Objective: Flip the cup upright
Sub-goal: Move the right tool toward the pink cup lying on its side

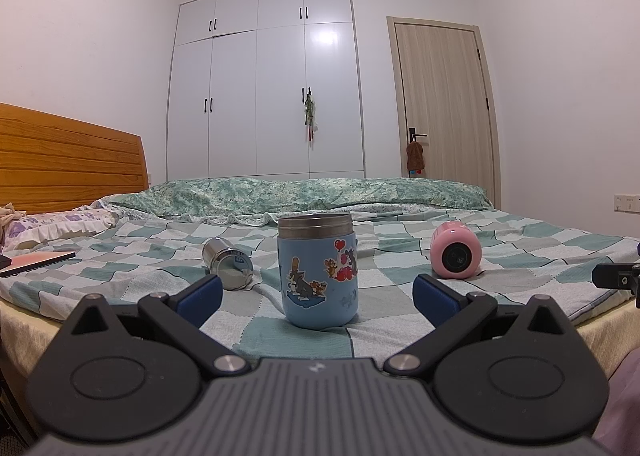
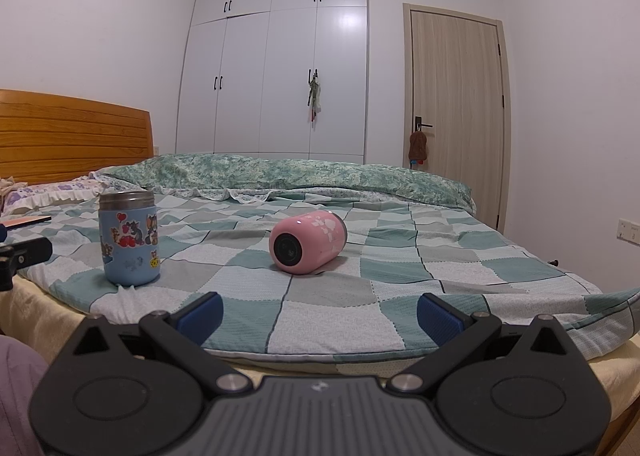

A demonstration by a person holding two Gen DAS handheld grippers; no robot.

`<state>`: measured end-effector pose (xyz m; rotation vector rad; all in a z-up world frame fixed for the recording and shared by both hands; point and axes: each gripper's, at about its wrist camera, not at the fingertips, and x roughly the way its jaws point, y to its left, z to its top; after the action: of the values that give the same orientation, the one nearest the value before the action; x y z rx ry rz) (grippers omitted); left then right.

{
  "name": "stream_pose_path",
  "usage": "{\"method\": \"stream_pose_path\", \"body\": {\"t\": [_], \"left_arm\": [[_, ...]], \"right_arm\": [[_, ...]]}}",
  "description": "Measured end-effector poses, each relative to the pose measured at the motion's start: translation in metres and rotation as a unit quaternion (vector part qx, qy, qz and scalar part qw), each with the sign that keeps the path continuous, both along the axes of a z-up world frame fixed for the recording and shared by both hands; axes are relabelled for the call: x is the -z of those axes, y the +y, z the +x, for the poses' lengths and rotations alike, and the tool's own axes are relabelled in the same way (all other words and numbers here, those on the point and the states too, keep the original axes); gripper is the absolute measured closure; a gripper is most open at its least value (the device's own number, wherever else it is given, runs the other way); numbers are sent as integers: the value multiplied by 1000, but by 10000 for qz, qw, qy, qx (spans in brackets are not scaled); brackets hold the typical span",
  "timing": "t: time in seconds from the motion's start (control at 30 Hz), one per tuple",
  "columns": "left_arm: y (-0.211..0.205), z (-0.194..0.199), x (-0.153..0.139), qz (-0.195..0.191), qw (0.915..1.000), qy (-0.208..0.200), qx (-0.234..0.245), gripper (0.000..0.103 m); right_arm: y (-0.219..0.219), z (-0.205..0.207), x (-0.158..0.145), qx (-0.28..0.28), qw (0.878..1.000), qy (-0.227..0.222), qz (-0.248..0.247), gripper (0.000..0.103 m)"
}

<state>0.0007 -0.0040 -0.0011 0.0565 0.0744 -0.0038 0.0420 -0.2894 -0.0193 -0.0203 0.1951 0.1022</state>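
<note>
Both tongs come first in the views, at the near edge of the bed. Left gripper [image 1: 316, 296] has its blue pads spread wide and holds nothing; right gripper [image 2: 320, 314] is also wide open and holds nothing. Neither touches any cup.

About the cups: the blue cup [image 1: 318, 270] with cartoon stickers stands upright on the checked blanket [image 2: 328, 296], its metal rim on top, just ahead of the left gripper and between the lines of its fingers. I judge this one is already finished. The pink cup [image 2: 306, 242] lies on its side, further in on the blanket, with its round dark end turned to the camera. It is ahead of the right gripper, a little left of centre, and apart from the pads. The steel cup [image 1: 229, 269] also lies on its side, behind and to the left of the blue cup, near the left gripper's left pad [image 1: 200, 298].

So, as I judge it, one cup is upright and two are left to be turned. No grasp is begun on either.

Further out are a green quilt [image 1: 304, 196] rolled along the far side, the wooden headboard [image 1: 68, 156], the white wardrobe [image 1: 264, 88] and the door [image 1: 444, 104].
</note>
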Motion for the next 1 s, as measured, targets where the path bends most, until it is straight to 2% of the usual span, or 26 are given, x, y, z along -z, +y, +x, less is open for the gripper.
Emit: {"method": "stream_pose_path", "body": {"t": [0.2,0.47,0.7,0.9,1.0], "left_arm": [[-3,0,-3,32,9999,28,155,0],[-25,25,-26,191,9962,78,841,0],[-56,80,-38,466,9873,305,1490,0],[-80,141,-41,682,9745,666,2030,0],[-93,172,-38,872,9701,742,2140,0]], "right_arm": [[0,-1,-3,-31,10000,22,11,0],[-7,13,-18,19,9999,89,61,0],[-19,48,-32,106,9998,95,109,0],[-35,98,-43,201,9995,207,87,0],[-40,126,-46,214,9993,314,10,0]]}}
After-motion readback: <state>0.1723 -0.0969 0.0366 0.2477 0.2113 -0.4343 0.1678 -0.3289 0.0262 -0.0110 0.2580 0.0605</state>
